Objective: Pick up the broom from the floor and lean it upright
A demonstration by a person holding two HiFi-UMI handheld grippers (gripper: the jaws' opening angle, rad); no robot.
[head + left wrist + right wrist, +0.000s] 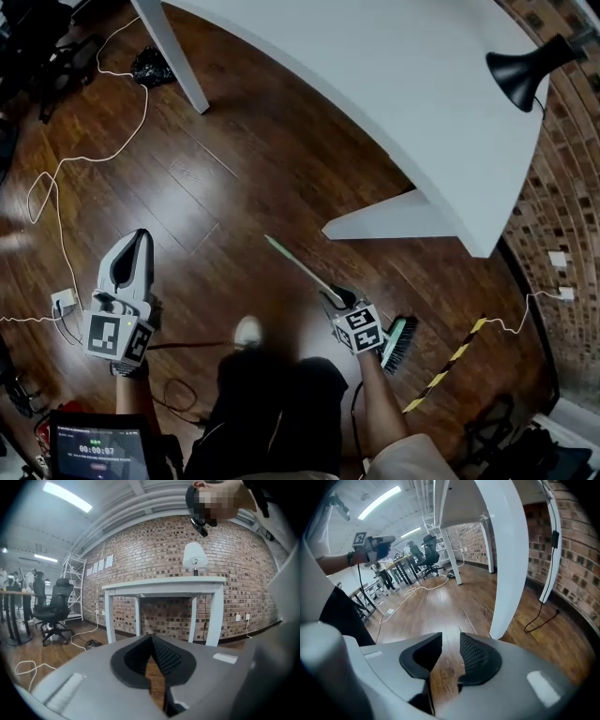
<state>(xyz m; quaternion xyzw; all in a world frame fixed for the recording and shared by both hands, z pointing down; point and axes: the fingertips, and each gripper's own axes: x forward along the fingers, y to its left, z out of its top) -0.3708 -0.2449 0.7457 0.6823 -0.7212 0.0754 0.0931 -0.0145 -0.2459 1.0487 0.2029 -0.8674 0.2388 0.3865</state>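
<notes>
The broom lies flat on the wooden floor in the head view. Its pale green handle [292, 260] slants up to the left and its dark brush head [401, 342] with teal bristles lies at the lower right. My right gripper [336, 298] hovers over the handle close to the brush end, whether touching it I cannot tell. In the right gripper view [451, 641] the jaws stand apart and only floorboards show between them. My left gripper [141, 239] hangs off to the left, away from the broom. In its own view [151, 637] the tips meet with nothing held.
A white table [403, 84] with a slanted leg [178, 56] spans the top, with a black lamp [525, 70] on it. A brick wall [562, 187] runs along the right. White cable [56, 187] loops over the floor at left. A yellow-black strip [450, 366] lies beside the brush head.
</notes>
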